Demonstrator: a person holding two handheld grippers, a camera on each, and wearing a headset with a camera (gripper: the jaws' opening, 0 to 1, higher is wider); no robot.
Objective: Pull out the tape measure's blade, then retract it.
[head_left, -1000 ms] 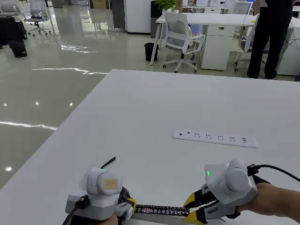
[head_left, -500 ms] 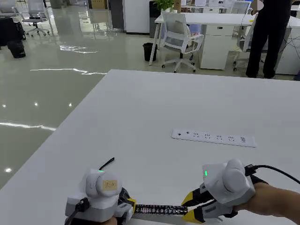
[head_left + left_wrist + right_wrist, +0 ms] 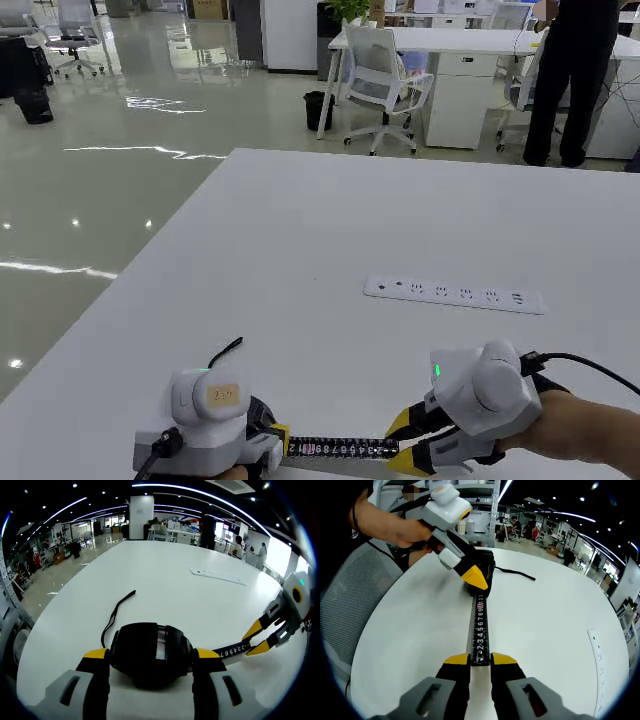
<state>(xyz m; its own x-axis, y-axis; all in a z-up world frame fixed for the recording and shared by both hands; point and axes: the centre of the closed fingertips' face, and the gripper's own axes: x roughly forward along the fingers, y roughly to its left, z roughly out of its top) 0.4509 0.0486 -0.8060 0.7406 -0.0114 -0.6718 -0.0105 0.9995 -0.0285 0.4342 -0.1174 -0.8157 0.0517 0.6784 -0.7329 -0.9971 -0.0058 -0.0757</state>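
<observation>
Currently my left hand-held gripper (image 3: 151,655) clamps the tape measure (image 3: 487,562) by its black case at the bench's (image 3: 420,210) near edge, anchoring it. My right hand-held gripper (image 3: 480,658) is closed on the blade (image 3: 480,627) tip, drawing out a short span. A power strip (image 3: 455,295) lies well apart and the cord (image 3: 117,612) trails clear, so I judge the path unobstructed.

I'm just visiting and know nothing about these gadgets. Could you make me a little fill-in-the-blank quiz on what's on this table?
The left gripper is shut on the tape measure, whose case is ___. The blade, printed with ___, runs to the right gripper, which pinches its end. Farther off on the white table lies a ___ strip.
Missing words: black; numbers; power.
</observation>
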